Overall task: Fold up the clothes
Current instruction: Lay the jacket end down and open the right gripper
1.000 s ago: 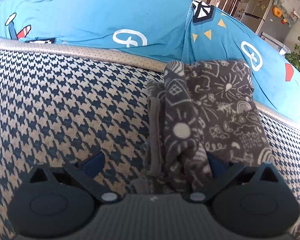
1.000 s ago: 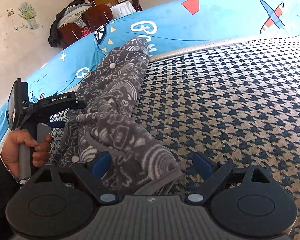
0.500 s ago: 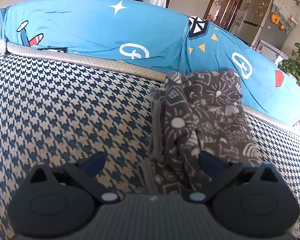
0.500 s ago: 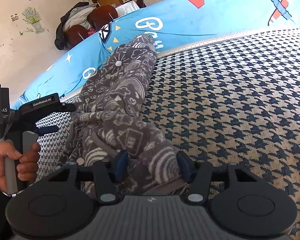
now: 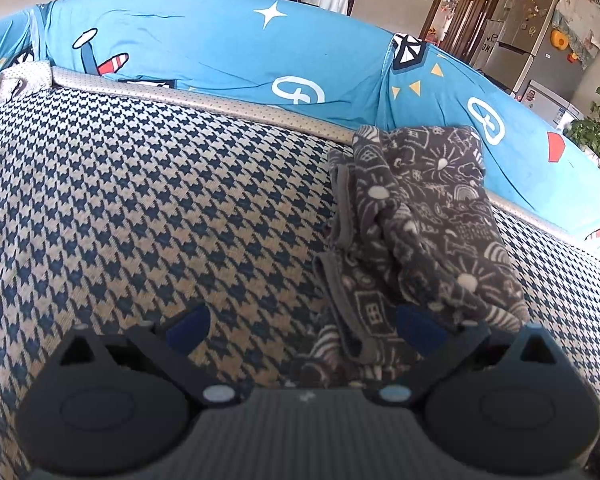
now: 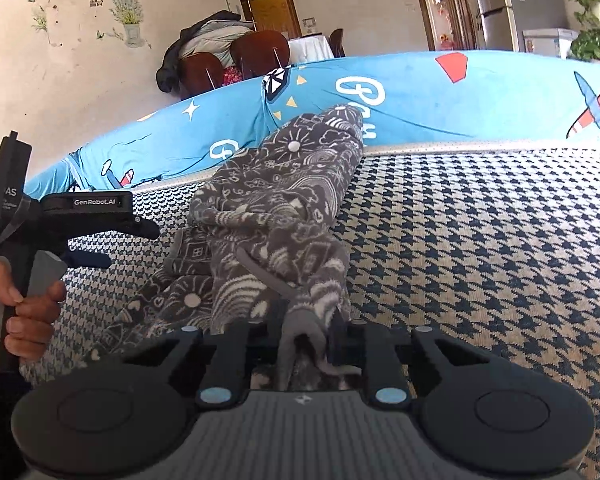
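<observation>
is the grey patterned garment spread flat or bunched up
Bunched up: the grey patterned garment lies in a rumpled, folded-over strip on the houndstooth cover.

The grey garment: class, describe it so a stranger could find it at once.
On the houndstooth cushion, against the blue cartoon-print backrest, lies the grey garment. It alone is dark grey with white doodles, and it is crumpled.

Houndstooth cushion (image 5: pixel 148 208) meets blue cartoon cover (image 5: pixel 220 52); fridge (image 5: pixel 540 36) behind.
</observation>
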Motion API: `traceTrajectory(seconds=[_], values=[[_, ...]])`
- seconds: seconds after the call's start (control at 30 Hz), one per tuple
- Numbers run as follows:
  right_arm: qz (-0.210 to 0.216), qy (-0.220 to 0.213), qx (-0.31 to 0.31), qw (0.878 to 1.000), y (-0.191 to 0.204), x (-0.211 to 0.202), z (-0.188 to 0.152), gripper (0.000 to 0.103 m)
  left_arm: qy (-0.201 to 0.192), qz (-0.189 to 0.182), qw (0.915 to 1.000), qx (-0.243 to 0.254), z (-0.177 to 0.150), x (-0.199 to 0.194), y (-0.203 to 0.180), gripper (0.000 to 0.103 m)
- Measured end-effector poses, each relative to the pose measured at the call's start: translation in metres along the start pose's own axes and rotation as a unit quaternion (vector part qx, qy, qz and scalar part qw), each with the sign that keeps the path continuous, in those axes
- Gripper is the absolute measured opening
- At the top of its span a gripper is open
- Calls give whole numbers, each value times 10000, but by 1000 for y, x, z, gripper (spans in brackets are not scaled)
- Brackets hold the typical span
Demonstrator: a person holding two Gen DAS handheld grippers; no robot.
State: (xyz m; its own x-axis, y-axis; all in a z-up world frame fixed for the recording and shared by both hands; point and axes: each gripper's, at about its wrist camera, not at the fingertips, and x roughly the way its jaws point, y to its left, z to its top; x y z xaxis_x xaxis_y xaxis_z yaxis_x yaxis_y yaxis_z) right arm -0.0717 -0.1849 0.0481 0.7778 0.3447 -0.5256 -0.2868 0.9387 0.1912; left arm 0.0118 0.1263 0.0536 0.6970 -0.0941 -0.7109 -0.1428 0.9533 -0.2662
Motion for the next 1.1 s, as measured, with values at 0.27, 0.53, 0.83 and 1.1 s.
traceTrajectory(seconds=[0.27, 0.53, 0.83, 1.1], values=[[18, -354, -178, 9992, 21, -24, -2, 14, -46, 15, 9998, -180, -8, -19, 14, 103], [532, -512, -580, 9956, 74, -47, -3, 13, -192, 113, 9994, -262, -8, -36, 29, 103], [999, -386, -1177, 9873, 134, -44, -11, 13, -372, 185, 9974, -593, -5, -58, 56, 103], [902, 63, -1638, 9823, 163, -12, -40, 13, -440, 89, 9963, -738, -3, -68, 67, 103]])
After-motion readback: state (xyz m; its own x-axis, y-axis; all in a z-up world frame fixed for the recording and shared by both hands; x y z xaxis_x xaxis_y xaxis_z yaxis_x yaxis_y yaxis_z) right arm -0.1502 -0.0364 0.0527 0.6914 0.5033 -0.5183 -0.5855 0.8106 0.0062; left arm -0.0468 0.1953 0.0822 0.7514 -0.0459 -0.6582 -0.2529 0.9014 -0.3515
